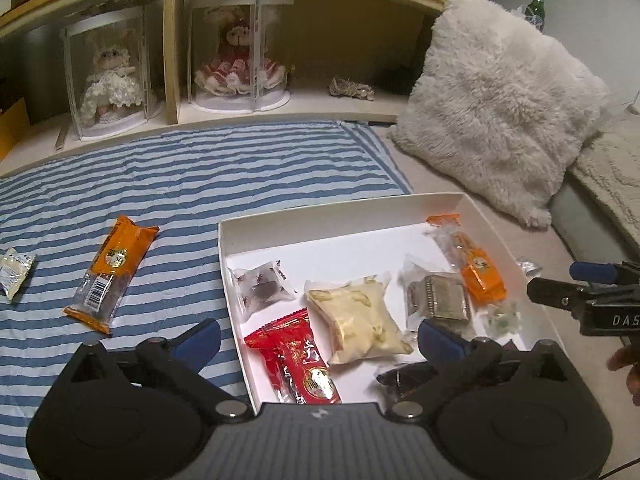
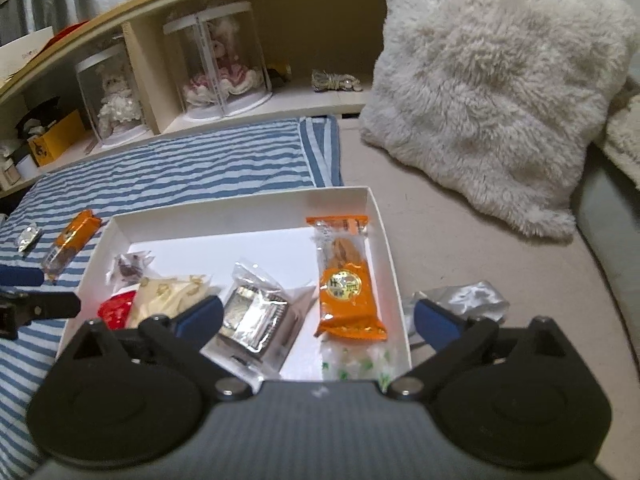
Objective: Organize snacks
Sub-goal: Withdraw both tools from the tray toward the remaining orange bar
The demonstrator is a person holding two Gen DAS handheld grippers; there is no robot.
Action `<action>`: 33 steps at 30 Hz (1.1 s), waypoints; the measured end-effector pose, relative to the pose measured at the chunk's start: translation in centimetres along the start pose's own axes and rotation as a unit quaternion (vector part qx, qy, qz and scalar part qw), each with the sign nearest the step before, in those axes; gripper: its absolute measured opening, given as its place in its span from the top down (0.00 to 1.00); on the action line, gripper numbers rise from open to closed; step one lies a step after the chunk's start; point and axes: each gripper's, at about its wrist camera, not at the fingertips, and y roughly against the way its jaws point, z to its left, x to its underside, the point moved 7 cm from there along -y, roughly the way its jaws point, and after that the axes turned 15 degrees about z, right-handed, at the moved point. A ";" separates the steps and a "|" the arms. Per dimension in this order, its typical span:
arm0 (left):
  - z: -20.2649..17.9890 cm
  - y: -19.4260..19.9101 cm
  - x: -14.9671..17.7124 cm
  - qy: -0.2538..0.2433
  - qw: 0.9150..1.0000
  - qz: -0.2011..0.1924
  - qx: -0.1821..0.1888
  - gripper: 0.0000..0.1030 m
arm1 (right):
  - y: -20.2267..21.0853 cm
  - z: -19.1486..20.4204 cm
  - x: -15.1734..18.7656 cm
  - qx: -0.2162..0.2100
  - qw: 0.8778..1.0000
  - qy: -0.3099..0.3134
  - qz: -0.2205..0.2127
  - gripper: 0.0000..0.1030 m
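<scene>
A white box (image 1: 280, 228) lies on the bed with several snacks in it: a red packet (image 1: 296, 360), a cream packet (image 1: 360, 320), a clear packet with a silver bar (image 1: 440, 300) and an orange packet (image 2: 348, 284). Another orange packet (image 1: 110, 272) and a small pale packet (image 1: 14, 272) lie on the striped blanket left of the box. A silver wrapper (image 2: 460, 304) rests just right of the box. My left gripper (image 1: 320, 338) hovers open over the box's near left part, empty. Over the near right part, my right gripper (image 2: 318, 318) is open and also empty.
A fluffy white pillow (image 1: 500, 100) leans at the back right. A low wooden shelf (image 1: 172, 60) with two dolls in clear cases runs along the back. A green bottle (image 1: 538, 6) stands beyond the pillow. The blue striped blanket (image 1: 200, 168) covers the left.
</scene>
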 end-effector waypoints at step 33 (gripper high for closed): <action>12.8 7.7 5.2 0.067 0.996 -0.038 -0.040 0.00 | 4.1 13.3 1.2 -0.029 0.998 0.047 -0.012 0.01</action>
